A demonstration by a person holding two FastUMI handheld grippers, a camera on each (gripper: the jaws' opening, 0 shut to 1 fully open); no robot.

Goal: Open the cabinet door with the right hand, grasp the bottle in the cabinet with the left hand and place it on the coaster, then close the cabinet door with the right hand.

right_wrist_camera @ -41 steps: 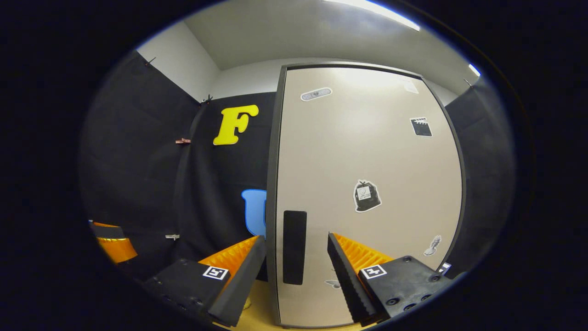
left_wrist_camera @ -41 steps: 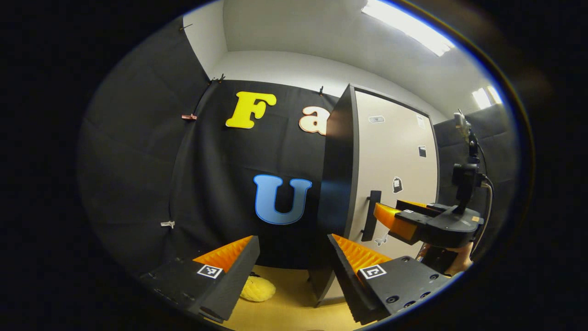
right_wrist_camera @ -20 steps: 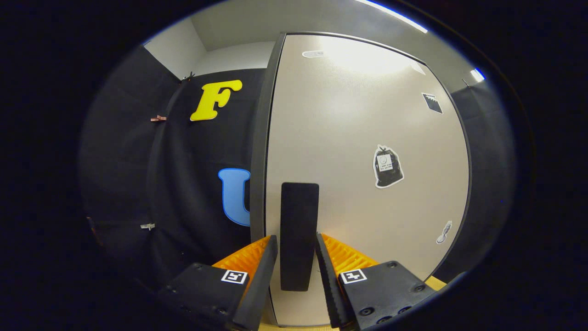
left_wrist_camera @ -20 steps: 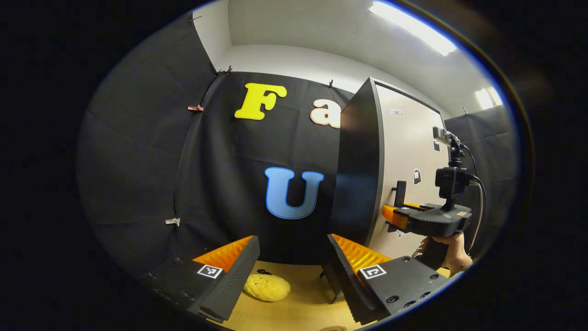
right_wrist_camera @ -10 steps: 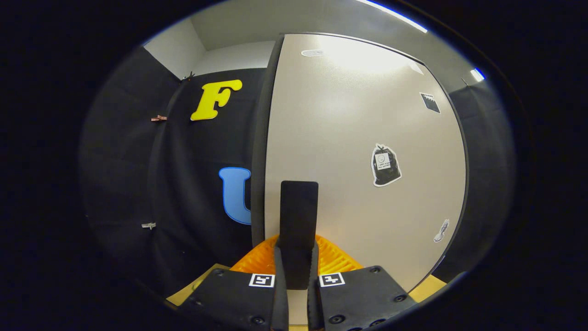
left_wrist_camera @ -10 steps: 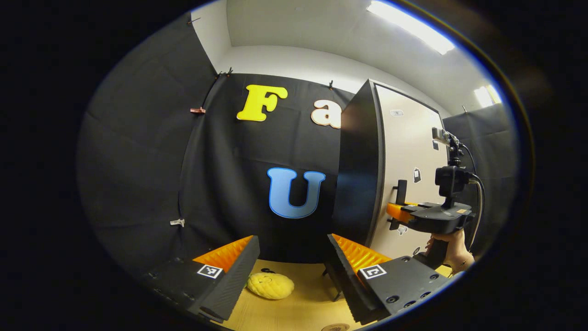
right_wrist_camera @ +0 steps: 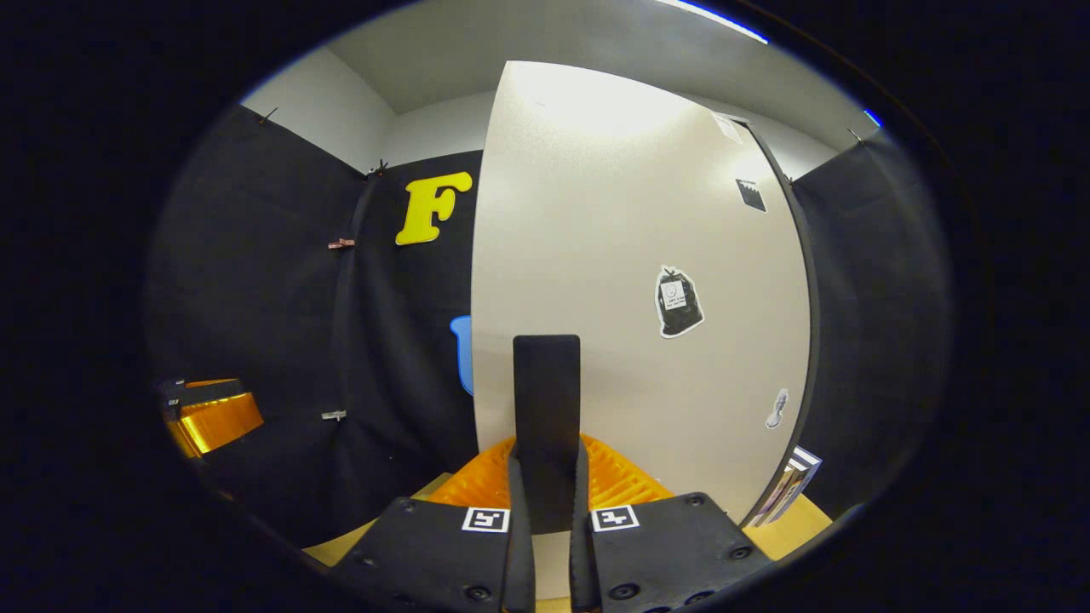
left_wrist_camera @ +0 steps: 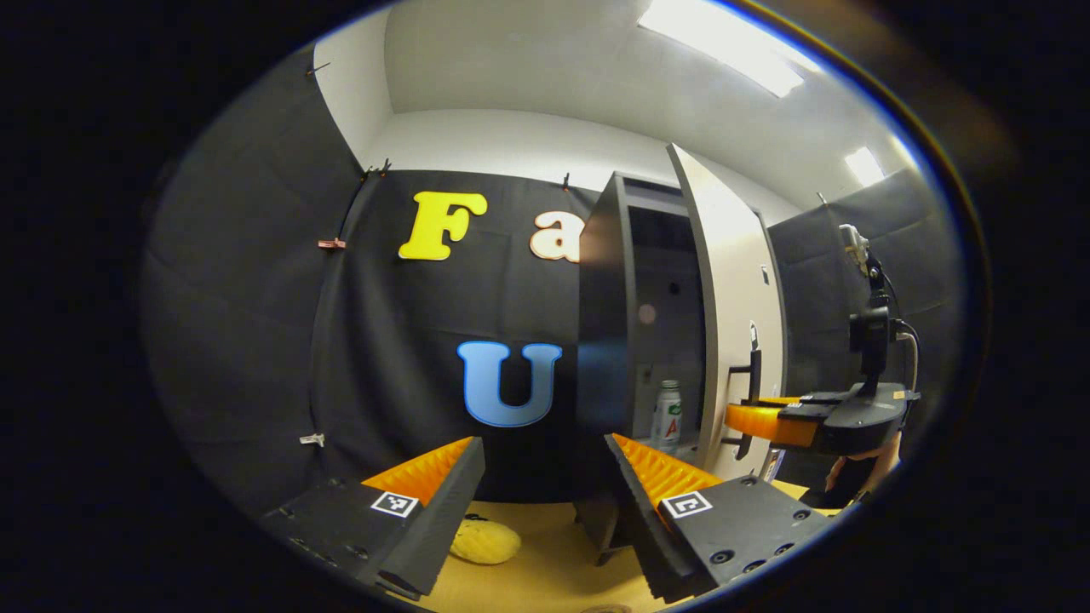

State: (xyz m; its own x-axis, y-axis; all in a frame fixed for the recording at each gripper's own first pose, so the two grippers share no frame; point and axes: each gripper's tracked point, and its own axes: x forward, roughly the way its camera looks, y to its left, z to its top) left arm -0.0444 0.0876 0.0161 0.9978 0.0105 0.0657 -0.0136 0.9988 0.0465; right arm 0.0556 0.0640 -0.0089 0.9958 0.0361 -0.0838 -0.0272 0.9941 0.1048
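A black-cloth booth surrounds a pale wooden bench [left_wrist_camera: 545, 562], with a white ceiling and strip lights above, and a tall dark cabinet [left_wrist_camera: 606, 323] stands on the bench toward its right side. The door [left_wrist_camera: 728, 323] hangs partly open, swung out on its right edge, so the dark interior shows through the gap. In the right gripper view the right gripper [right_wrist_camera: 549, 511] is clamped on the black handle [right_wrist_camera: 547, 409], both fingers pressing its sides; the left gripper view shows that gripper farther off at the door's edge, with a hand [left_wrist_camera: 856, 472] below it. The bottle [left_wrist_camera: 668, 415], white with a green and red label, stands upright on the cabinet floor, just inside the opening and untouched. The left gripper [left_wrist_camera: 545, 498] waits outside the cabinet with its fingers wide apart and nothing between them, pointed roughly toward the cabinet's left side. A yellow plush thing [left_wrist_camera: 485, 542] lies on the bench below it, and a small round edge at the bottom of the left gripper view may be the coaster [left_wrist_camera: 606, 608], though I cannot be sure. By my reading the first step, opening the door, is under way and looks nearly enough for access. Taking the bottle, setting it on the coaster and closing the door all remain.
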